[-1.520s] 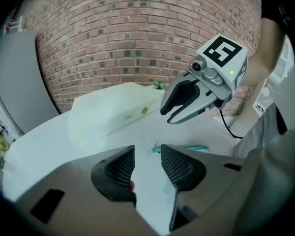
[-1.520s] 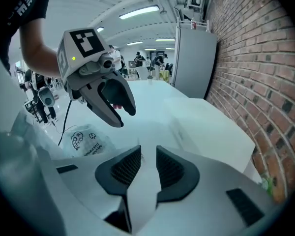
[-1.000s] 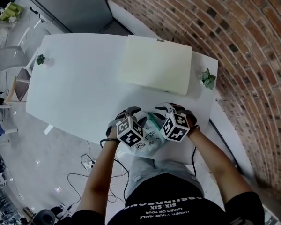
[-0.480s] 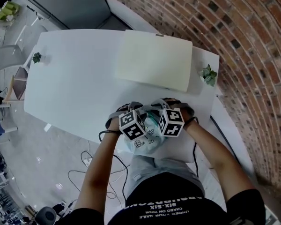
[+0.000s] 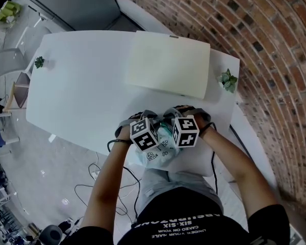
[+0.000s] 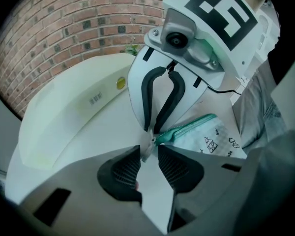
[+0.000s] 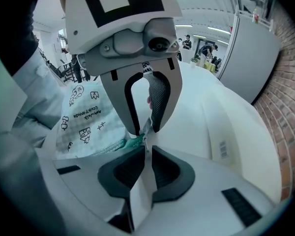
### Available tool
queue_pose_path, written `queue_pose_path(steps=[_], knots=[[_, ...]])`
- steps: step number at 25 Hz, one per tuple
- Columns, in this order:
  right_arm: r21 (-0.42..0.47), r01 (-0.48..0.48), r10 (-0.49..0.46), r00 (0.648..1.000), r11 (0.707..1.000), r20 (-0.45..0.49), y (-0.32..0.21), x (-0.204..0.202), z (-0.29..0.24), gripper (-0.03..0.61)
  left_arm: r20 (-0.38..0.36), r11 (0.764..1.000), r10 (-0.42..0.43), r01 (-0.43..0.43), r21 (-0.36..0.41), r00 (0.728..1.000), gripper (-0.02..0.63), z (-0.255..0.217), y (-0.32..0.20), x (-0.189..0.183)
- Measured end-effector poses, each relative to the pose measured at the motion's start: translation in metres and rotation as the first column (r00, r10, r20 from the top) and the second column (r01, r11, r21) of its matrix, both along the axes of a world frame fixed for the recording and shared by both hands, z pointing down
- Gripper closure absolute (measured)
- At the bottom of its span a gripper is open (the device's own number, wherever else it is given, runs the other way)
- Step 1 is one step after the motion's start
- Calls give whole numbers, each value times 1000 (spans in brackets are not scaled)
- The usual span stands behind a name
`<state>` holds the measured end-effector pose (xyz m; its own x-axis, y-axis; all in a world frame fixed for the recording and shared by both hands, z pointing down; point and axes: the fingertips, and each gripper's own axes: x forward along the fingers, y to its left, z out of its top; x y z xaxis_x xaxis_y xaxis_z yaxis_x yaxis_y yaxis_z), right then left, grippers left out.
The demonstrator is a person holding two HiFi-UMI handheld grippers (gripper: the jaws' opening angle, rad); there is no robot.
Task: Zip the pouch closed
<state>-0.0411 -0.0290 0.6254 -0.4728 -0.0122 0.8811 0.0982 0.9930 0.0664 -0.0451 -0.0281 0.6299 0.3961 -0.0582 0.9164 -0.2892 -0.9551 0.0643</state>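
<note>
the pouch (image 5: 159,156) is a soft, pale fabric bag printed with small black doodles and lettering. it lies crumpled at the near edge of the white table (image 5: 81,96). a teal zipper (image 6: 187,127) runs along its upper edge, which is raised off the tabletop. a small pale tab (image 6: 147,149) sticks out at the zipper's end. how far the zipper is closed cannot be told.

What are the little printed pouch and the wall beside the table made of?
The pouch looks like thin soft fabric, perhaps coated; it crumples, matte, with a woven teal zipper. The wall: rough red brick, pale mortar lines visible.
</note>
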Motion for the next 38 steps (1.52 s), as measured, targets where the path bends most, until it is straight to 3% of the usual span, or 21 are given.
queue_pose_path(steps=[3, 7, 13, 19, 21, 29, 38], knots=[[1, 19, -19, 1000, 1000, -5, 2, 0, 1, 553, 15, 1000, 14, -14, 14, 1000, 583, 0, -1, -2], [15, 8, -8, 1000, 1000, 4, 5, 1, 2, 572, 9, 1000, -2, 2, 28, 1000, 588, 2, -1, -1], [-2, -63, 63, 998, 998, 19, 3, 1, 2, 574, -16, 993, -112, 113, 36, 994, 592, 2, -3, -2], [-146, -182, 193, 979, 972, 63, -1, 0, -1, 575, -9, 986, -164, 164, -6, 986, 592, 3, -3, -2], [-155, -196, 209, 976, 968, 68, -1, 0, -2, 575, -4, 982, -187, 187, -22, 982, 592, 2, -3, -2], [-58, -144, 147, 988, 988, 48, 1, 1, -1, 577, -3, 975, -214, 213, -56, 977, 594, 1, -4, 1], [-21, -79, 79, 997, 997, 3, 3, 4, -4, 577, -8, 963, -262, 261, -73, 965, 594, 2, -6, -1]])
